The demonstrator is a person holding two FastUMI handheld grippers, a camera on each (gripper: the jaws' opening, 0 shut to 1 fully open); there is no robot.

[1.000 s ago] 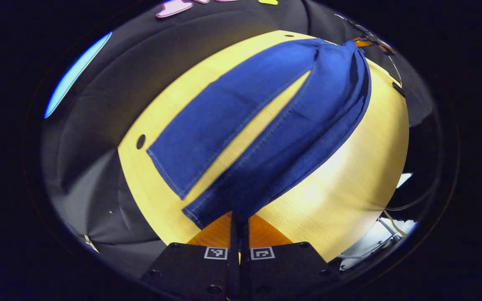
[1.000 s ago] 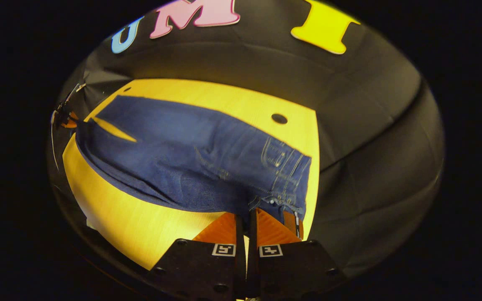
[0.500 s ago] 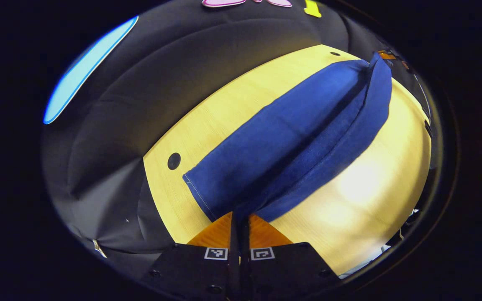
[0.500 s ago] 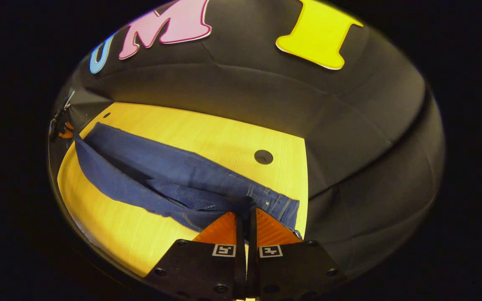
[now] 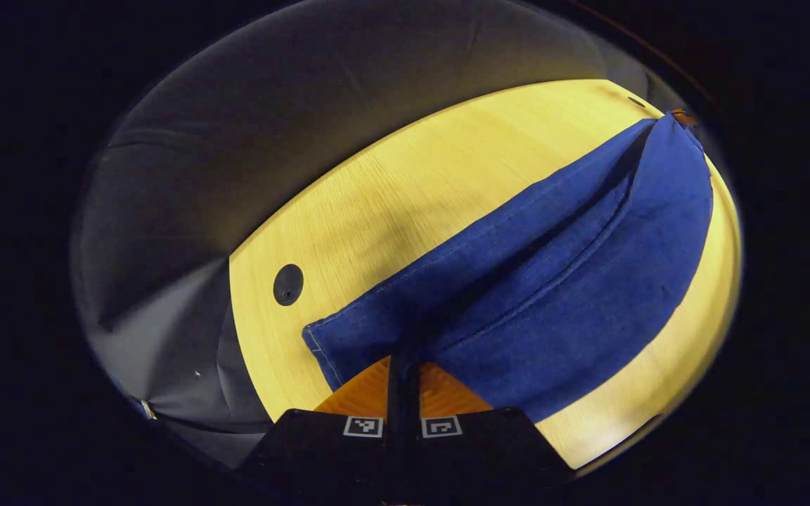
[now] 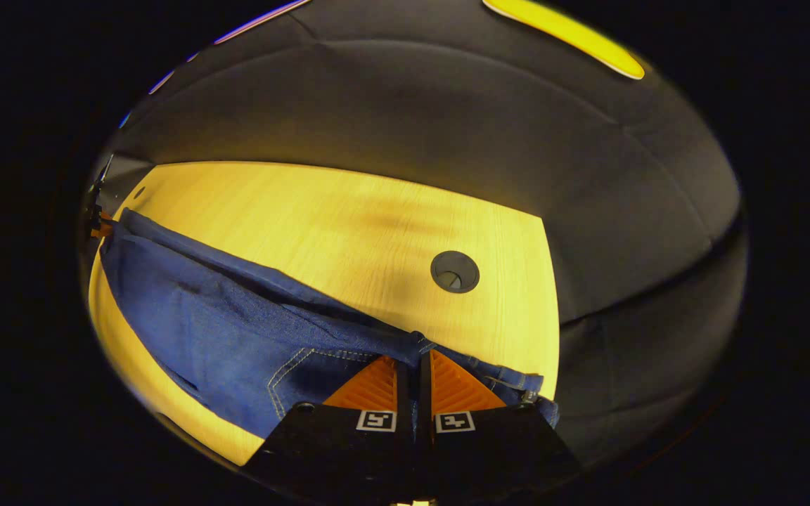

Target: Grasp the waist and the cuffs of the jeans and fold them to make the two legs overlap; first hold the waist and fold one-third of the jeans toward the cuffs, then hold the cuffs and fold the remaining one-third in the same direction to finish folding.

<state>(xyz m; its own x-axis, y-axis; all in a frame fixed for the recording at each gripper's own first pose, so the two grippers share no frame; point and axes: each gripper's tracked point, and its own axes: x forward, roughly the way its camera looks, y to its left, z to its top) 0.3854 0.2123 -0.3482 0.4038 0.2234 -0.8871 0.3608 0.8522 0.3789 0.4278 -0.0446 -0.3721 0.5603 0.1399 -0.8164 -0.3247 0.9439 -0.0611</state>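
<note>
In the left gripper view, the left gripper point(image 5: 403, 365) had its fingers pinching the cuff end of the jeans point(image 5: 553, 281), lying lengthwise on the counter point(image 5: 391, 204). If that thin hem slipped, I judged the legs would spring apart. A grommet hole point(image 5: 288, 284) sat nearby.

In the right gripper view, the right gripper point(image 6: 413, 365) pinched the waist point(image 6: 447, 355); another grommet hole point(image 6: 455, 271) lay beyond, obstructing nothing.

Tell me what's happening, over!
Left hand-held gripper shut on cuff end, right hand-held gripper shut on waist. Blue denim jeans legs overlapping on yellow wooden table. Nothing blocking.
</note>
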